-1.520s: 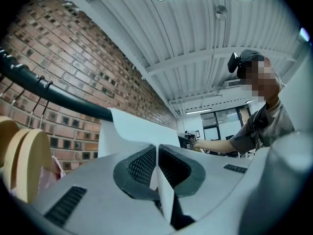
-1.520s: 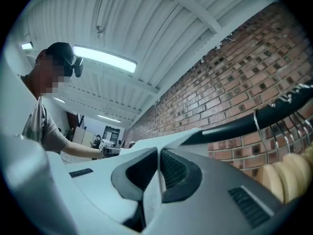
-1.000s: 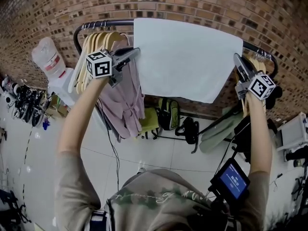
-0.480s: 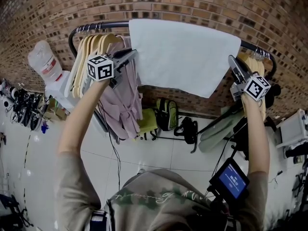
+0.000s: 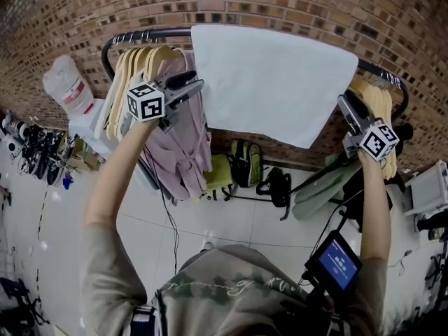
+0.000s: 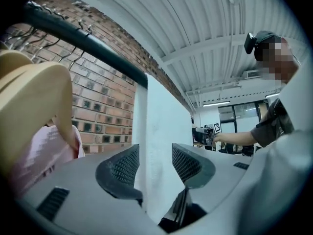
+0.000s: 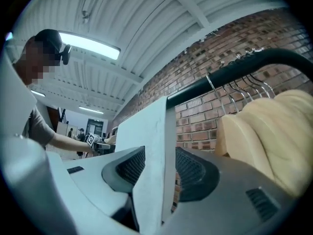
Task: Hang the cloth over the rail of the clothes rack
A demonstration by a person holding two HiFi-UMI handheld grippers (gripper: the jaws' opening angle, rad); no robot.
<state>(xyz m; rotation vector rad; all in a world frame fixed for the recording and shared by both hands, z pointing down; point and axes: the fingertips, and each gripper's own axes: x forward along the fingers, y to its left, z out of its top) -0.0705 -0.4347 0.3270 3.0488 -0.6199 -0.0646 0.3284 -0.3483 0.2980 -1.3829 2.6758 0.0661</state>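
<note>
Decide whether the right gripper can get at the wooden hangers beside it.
Probably yes: the right gripper, jaws opening with the cloth between them, sits beside the wooden hangers, nothing intervening.

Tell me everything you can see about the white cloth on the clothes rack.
The cloth is a plain white, thin, smooth rectangle draped over the dark rail, hanging flat before the brick wall, lower edge slanting. Its left edge lies between the jaws of the left gripper and its right edge between those of the right gripper; both pairs are opening, pads not pressing it.
</note>
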